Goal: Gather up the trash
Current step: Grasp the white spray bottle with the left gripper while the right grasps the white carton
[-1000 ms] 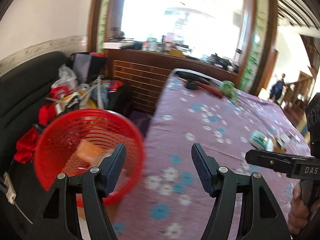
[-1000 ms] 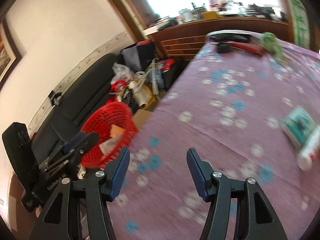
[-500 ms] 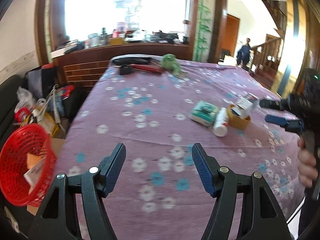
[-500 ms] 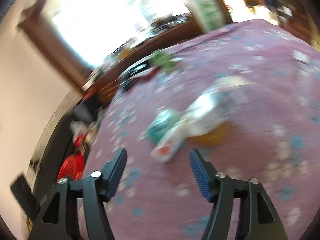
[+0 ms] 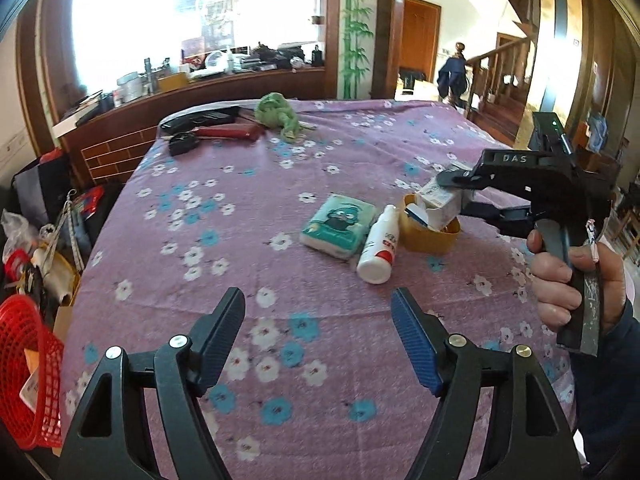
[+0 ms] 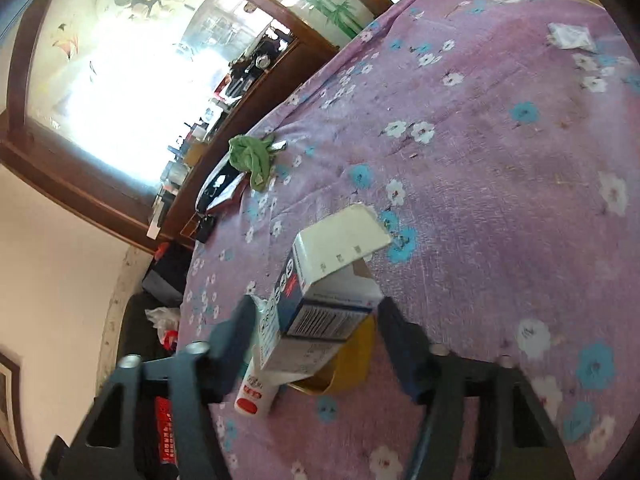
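Note:
A white and blue carton (image 6: 320, 292) with an open flap stands in a yellow cup (image 6: 344, 368) on the purple flowered table. My right gripper (image 6: 316, 334) is open, its fingers on either side of the carton. In the left wrist view the right gripper (image 5: 452, 196) reaches over the cup (image 5: 430, 234) and the carton (image 5: 440, 200). A white bottle (image 5: 380, 246) and a teal tissue pack (image 5: 338, 226) lie beside the cup. My left gripper (image 5: 318, 336) is open and empty above the near table. The red trash basket (image 5: 28, 376) sits off the table's left edge.
A green cloth (image 5: 276, 114), a red case (image 5: 228, 132) and black items (image 5: 184, 144) lie at the table's far end. A white wrapper (image 6: 570, 36) lies far right. Clutter fills the black sofa (image 5: 36, 216) on the left. A person (image 5: 452, 74) stands in the far doorway.
Both grippers swung right, away from the red basket, toward the cluster on the table. My right gripper has come up around the carton in the yellow cup.

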A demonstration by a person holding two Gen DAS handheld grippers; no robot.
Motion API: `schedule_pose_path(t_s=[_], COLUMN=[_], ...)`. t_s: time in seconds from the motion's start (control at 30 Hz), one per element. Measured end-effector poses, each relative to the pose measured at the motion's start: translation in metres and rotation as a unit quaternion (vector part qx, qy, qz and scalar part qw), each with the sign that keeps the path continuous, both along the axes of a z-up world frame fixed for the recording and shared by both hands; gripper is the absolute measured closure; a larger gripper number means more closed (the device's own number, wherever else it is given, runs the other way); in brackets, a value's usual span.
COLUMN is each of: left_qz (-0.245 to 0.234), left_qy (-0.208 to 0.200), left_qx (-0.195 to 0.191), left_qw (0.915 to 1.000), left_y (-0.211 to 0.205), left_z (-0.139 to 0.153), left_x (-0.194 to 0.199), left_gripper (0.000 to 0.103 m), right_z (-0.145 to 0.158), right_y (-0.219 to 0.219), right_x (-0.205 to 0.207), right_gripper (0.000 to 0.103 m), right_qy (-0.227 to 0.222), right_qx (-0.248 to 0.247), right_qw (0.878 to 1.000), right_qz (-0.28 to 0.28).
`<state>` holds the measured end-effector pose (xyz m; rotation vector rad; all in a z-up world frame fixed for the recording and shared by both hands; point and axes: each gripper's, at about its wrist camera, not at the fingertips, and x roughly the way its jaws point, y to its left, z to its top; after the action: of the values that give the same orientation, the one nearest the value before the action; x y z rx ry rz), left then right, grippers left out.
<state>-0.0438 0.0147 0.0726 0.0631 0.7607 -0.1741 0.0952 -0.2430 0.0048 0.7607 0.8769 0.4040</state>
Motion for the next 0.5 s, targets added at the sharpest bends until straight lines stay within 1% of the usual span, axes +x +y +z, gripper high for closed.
schedule_pose_path(t_s=[0.03,0.1,0.2,0.3,0.33,0.4,0.47,0.5], left_qz=[-0.005,-0.01,-0.026,-0.037,-0.04,-0.047,-0.052,-0.054], left_qy=[0.004,0.007,0.012,0.02,0.024,0.032,0.045,0.052], left_qx=[0.003,0.008,0.018,0.03,0.035,0.047,0.056,0.057], left_qw=[1.0,0.9999,0.9994,0.9986,0.9983,0.9973,0.996,0.9956], left_y=[-0.004,-0.011,-0.026,-0.042,-0.046,-0.056,-0.063,-0.065], left_z=[-0.001,-0.003,-0.007,-0.013,-0.016,-0.022,-0.03,-0.033], left_x=[0.005,0.011,0.025,0.041,0.047,0.058,0.07,0.074], left_gripper=[0.026,0.026,0.026,0.026,0.027,0.037,0.056,0.061], right_z=[-0.002,0.004,0.018,0.026,0.026,0.026,0.028,0.029], right_y=[-0.002,-0.003,-0.009,-0.016,-0.018,-0.021,-0.024,-0.026], right_x=[0.0,-0.005,-0.017,-0.025,-0.026,-0.027,-0.029,-0.031], right_gripper=[0.062,0.066,0.066,0.066,0.066,0.066,0.066,0.066], right_qy=[-0.003,-0.03,-0.075,-0.101,-0.103,-0.103,-0.107,-0.11], right_qx=[0.001,-0.002,0.0,0.007,0.008,0.015,0.018,0.019], right_qw=[1.0,1.0,0.997,0.995,0.995,0.994,0.994,0.994], right_qz=[0.0,0.001,-0.01,-0.016,-0.017,-0.018,-0.019,-0.021])
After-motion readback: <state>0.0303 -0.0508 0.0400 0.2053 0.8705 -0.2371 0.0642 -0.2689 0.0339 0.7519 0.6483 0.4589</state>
